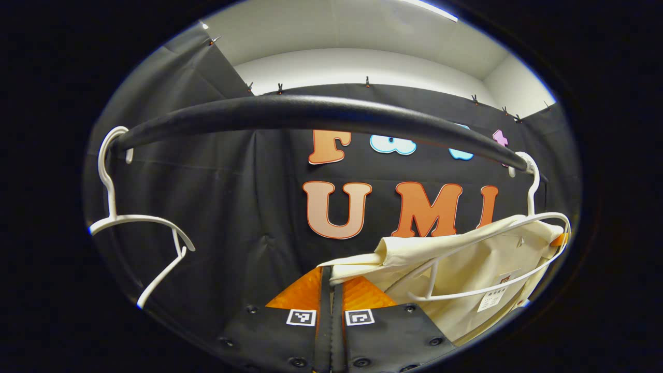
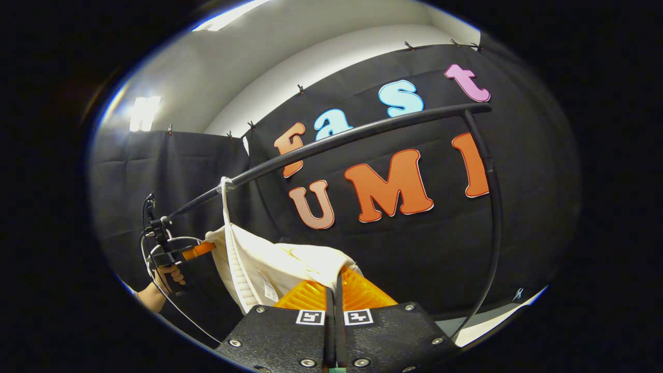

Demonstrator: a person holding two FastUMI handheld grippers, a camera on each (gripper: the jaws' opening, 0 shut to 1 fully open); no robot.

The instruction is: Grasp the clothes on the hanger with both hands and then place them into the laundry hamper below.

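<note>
A cream garment (image 1: 466, 259) hangs on a white hanger (image 1: 533, 191) at the right end of the black rail (image 1: 311, 111). My left gripper (image 1: 331, 277) is shut on the garment's near edge, with the cloth pinched at its tips. In the right gripper view the same garment (image 2: 269, 264) droops from the hanger (image 2: 226, 207) at the left. My right gripper (image 2: 339, 277) is shut on the cloth's other end. Farther off, the left gripper (image 2: 207, 247) touches the garment's left side, held by a hand (image 2: 166, 277).
An empty white hanger (image 1: 111, 207) hangs at the rail's left end. The rail (image 2: 362, 132) bends down into an upright post (image 2: 494, 207) at the right. A pale strip of floor (image 2: 492, 326) lies below. Black cloth walls close in behind.
</note>
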